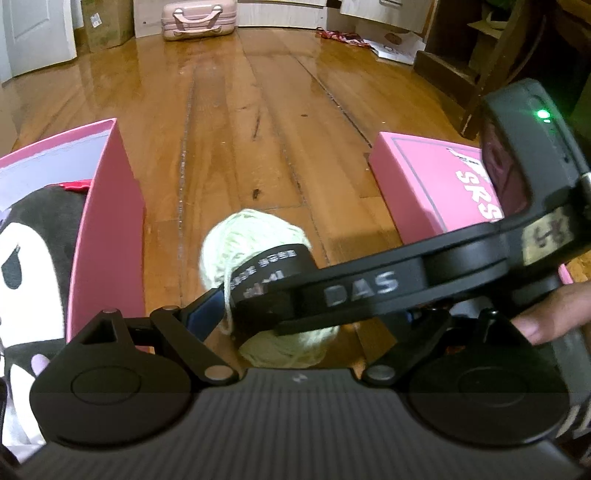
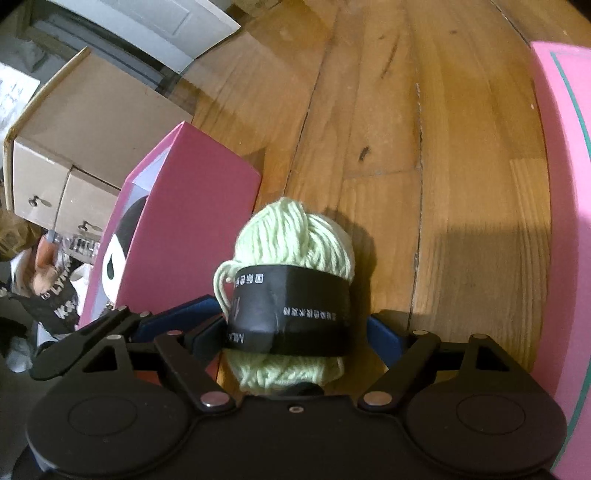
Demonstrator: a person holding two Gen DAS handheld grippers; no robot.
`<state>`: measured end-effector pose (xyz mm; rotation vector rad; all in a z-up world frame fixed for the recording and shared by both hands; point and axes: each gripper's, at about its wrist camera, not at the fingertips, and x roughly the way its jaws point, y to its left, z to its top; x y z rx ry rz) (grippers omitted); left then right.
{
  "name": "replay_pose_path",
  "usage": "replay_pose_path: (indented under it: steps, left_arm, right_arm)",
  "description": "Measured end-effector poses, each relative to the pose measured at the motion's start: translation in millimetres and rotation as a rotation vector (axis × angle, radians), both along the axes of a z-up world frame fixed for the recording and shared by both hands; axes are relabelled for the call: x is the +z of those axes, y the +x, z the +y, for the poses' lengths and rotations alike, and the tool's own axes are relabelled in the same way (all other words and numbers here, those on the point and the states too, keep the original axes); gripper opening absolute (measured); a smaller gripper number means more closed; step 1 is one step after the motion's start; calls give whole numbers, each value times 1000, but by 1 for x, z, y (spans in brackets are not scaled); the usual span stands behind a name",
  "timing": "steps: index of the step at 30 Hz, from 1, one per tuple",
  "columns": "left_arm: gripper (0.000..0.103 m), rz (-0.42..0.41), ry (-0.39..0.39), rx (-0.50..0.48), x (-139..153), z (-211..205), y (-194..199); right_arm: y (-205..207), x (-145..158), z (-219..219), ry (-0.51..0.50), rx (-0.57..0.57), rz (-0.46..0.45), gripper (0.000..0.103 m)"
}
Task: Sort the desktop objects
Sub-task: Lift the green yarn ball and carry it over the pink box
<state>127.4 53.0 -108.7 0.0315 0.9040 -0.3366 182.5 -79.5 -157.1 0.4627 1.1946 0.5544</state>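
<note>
A pale green yarn ball with a black paper band sits between the blue pads of my right gripper, which is shut on it just above the wooden floor. The yarn ball also shows in the left wrist view, where the right gripper's body crosses in front of it. My left gripper is close behind the yarn; one blue finger shows beside it, the other is hidden. An open pink box holding a black-and-white plush stands at the left. A pink lid lies at the right.
The wooden floor runs ahead between the two pink pieces. A pink suitcase and cardboard stand at the far wall. Cardboard boxes and clothing lie left of the open box. Dark wooden furniture stands far right.
</note>
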Motion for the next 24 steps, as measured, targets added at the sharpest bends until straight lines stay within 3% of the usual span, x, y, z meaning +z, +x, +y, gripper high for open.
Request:
replay_pose_path:
  steps: [5,7,16,24]
  left_arm:
    - [89,-1,-18,11,-1,7,-4]
    - [89,9,-16,4,-1,8,-4]
    - [80,32,-9,19,-4,7,1]
    - [80,15,12,96,5,5,-11]
  right_arm:
    - [1,-3,2,7,28,4,87]
    - [-1,-2,2,1,43,1,75]
    - [-1,0,0,-2,23,5,62]
    - [-3,3,-14,20,-30,40,60]
